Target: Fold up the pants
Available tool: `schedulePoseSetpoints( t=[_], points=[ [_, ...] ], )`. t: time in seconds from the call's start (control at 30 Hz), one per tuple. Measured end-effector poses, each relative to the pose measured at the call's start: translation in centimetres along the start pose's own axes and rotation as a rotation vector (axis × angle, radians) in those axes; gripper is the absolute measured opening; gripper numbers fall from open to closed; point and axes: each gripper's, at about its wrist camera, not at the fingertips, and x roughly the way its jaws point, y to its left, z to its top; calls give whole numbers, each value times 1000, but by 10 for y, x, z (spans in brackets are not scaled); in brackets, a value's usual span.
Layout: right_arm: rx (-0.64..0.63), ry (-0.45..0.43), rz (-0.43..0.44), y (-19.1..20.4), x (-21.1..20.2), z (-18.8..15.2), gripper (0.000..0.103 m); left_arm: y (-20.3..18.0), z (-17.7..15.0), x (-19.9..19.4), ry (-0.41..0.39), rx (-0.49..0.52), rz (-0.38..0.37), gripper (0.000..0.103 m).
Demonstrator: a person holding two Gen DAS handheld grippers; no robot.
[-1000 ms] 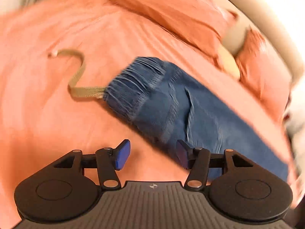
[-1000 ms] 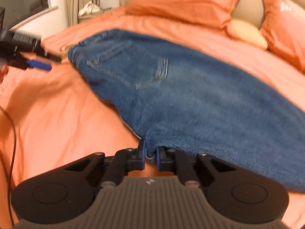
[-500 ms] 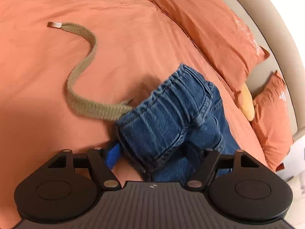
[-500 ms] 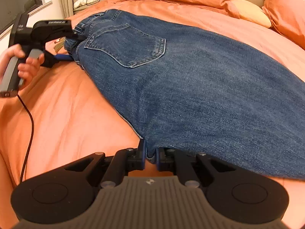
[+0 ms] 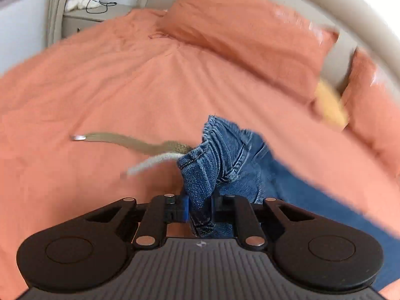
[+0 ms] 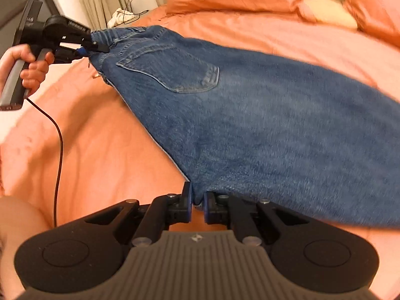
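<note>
Gripping the jeans [image 6: 250, 115], the left tool [image 5: 200, 208] pinches the waistband and the right tool [image 6: 198, 206] the crotch edge. Next, I judge, both carry that end toward the legs across the bed [image 5: 112, 87].

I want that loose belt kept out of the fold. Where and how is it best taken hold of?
Grip the belt mid-strap, coming straight down from above with the fingers across its width. It lies flat on the bed, trailing left from the jeans waistband, so its thin edges give no side purchase.
</note>
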Motion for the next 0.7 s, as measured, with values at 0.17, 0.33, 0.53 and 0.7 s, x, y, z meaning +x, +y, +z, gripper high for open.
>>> schedulePoseSetpoints(
  t=[0.17, 0.33, 0.53, 0.7],
  points=[
    [32, 41, 4, 5, 20, -14, 4, 26, -28, 52, 108, -38, 112, 17],
    [83, 47, -3, -5, 39, -20, 4, 16, -37, 79, 122, 19, 191, 20],
    [82, 43, -11, -3, 26, -21, 18, -2, -25, 68, 155, 187, 242, 48],
    [142, 0, -10, -25, -9, -29, 36, -19, -29, 26, 57, 281, 280, 69]
  ],
)
